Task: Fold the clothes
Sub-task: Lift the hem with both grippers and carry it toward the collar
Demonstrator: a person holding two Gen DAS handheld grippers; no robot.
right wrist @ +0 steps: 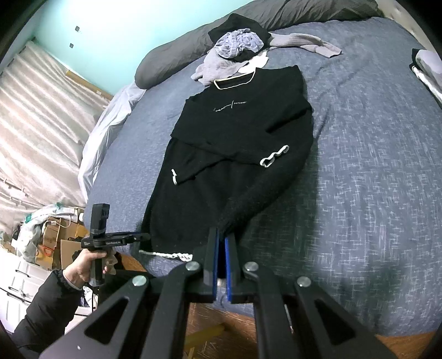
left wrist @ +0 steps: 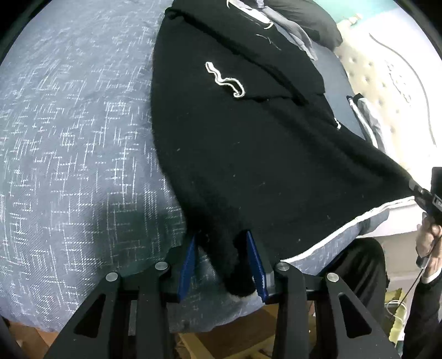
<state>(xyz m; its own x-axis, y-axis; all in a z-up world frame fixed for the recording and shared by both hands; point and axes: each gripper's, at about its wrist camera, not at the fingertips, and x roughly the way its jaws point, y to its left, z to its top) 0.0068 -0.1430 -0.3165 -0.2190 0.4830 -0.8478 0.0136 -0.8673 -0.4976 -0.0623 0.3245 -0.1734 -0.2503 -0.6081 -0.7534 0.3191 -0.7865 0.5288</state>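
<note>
Blue-grey bedspread (right wrist: 373,165) with white crosshatch flecks. Dark grey pillows (right wrist: 317,12) along the head. Cardboard boxes (right wrist: 59,232) heaped beside white drawers (right wrist: 19,279). Turquoise wall (right wrist: 110,30); cream tufted headboard (left wrist: 367,74).

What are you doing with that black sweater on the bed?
A person is folding a black sweater that lies flat on a blue bedspread, using a gripper in each hand. Both sleeves are already crossed over the front. The right gripper is pinched shut on one bottom corner of the hem, and the left gripper has the other corner between its blue fingers, which stand a little apart. A heap of other clothes waits near the pillows.
</note>
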